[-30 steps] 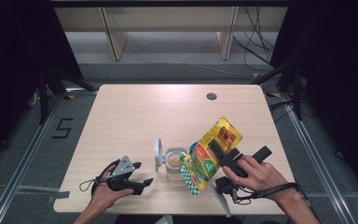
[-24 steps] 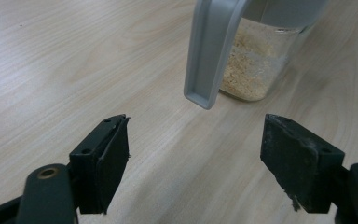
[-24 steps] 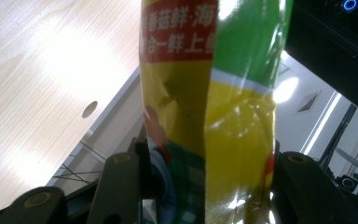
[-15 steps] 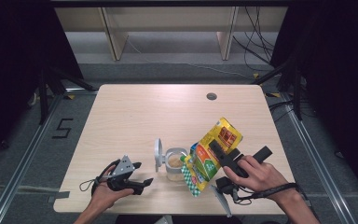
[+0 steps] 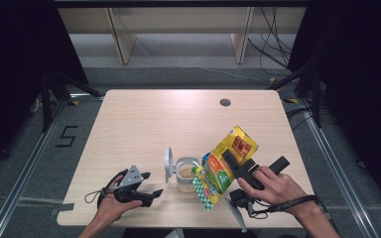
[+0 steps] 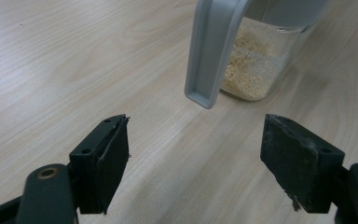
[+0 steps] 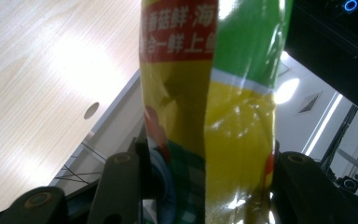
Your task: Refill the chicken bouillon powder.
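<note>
A clear jar [image 5: 185, 174] with pale granules in its bottom stands near the table's front edge, its grey flip lid [image 5: 168, 161] swung open to the left. My right gripper [image 5: 232, 162] is shut on a yellow-and-green snack bag [image 5: 223, 166], which it holds tilted with the low end right next to the jar's mouth. In the right gripper view the bag [image 7: 205, 93] fills the gap between the jaws of my right gripper [image 7: 205, 186]. My left gripper [image 5: 151, 183] rests on the table left of the jar, open. The left gripper view has the jar [image 6: 256, 70] and lid [image 6: 212, 51] just beyond my left gripper [image 6: 196, 163].
The wooden table [image 5: 144, 124] has a round cable hole [image 5: 225, 102] at the back right. Beyond its far edge are a shelf frame and cables on the floor. A floor marking "5" [image 5: 67, 135] lies to the left.
</note>
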A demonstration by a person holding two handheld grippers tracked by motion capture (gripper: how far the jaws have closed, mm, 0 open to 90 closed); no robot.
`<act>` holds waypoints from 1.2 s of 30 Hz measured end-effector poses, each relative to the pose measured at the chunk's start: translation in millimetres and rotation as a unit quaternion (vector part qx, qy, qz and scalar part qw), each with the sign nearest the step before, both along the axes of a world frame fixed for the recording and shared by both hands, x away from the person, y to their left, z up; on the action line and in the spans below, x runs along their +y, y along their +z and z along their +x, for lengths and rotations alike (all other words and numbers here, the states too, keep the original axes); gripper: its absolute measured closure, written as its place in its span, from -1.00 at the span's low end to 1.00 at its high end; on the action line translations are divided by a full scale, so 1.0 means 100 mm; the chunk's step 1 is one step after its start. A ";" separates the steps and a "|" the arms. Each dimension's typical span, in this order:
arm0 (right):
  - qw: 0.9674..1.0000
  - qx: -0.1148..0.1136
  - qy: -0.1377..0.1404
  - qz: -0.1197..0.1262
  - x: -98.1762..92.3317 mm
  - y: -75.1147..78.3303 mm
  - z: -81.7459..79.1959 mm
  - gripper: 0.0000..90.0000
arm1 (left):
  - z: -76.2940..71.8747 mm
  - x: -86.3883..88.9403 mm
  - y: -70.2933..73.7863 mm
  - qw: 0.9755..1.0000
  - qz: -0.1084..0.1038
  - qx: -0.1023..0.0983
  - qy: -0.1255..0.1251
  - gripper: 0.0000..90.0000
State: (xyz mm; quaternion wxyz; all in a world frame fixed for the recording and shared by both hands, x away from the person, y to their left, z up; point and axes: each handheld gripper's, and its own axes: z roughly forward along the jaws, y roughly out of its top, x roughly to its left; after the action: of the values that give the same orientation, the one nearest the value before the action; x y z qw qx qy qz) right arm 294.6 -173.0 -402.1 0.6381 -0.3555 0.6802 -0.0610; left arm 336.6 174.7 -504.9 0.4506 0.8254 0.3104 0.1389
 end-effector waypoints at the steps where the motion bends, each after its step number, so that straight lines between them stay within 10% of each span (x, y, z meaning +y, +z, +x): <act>1: 1.000 -0.004 0.002 0.003 0.00 0.00 -0.01 0.32 | 0.01 0.01 0.00 1.000 0.006 -0.003 -0.003 -0.48; 36: 1.000 -0.008 0.004 -0.004 0.01 -0.01 0.00 0.34 | 0.00 0.01 0.01 1.000 0.003 -0.006 0.000 -0.49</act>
State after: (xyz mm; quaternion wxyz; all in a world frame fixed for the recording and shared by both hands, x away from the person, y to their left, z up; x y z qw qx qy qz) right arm 294.5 -172.4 -402.7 0.6425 -0.3602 0.6733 -0.0636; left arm 337.0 175.5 -504.3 0.4499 0.8262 0.3070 0.1444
